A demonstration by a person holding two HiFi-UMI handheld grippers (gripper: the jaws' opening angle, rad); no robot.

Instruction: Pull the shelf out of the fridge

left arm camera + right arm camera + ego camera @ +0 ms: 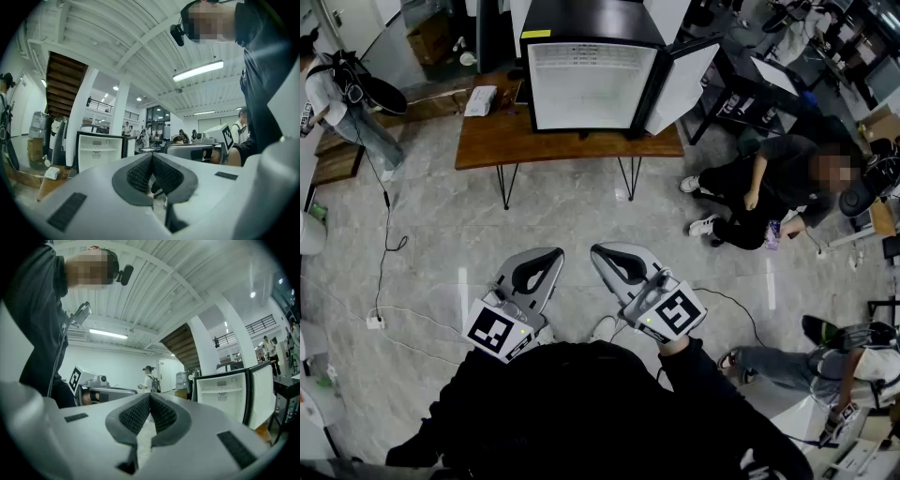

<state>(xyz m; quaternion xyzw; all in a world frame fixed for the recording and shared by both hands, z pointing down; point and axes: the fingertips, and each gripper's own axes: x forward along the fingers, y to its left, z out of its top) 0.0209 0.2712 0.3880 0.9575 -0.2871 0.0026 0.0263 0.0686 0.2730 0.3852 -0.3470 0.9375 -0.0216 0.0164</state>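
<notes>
- The shelf [98,149] shows only in the two gripper views. It is a thin white ledge crossing the fridge's pale inside at about mid-height, far off and too small for detail.
- From the head view the shelf cannot be picked out. The inside of the fridge [591,84] reads as one flat white panel with faint lines near the top.
- The fridge is a small black one, standing on a low wooden table [487,141] at the far side of the room. Its door [684,80] is swung open to the right.
- A small white box [480,100] lies on the table just left of the fridge. What it is cannot be told.
- Both grippers are well apart from the fridge, with bare stone floor between.
- The left gripper [551,255] is held level in front of the person's body and points towards the fridge. Its jaws are clenched together, their ribbed pads [140,173] meeting, with nothing between them.
- The right gripper [600,253] is held level just beside the left one, and the two tips lean towards each other. Its jaws are likewise pressed together on nothing.
- The person's hands are mostly hidden behind the marker cubes, and dark sleeves fill the bottom of the head view.
- Another person [769,187] sits on the floor to the right of the table.
</notes>
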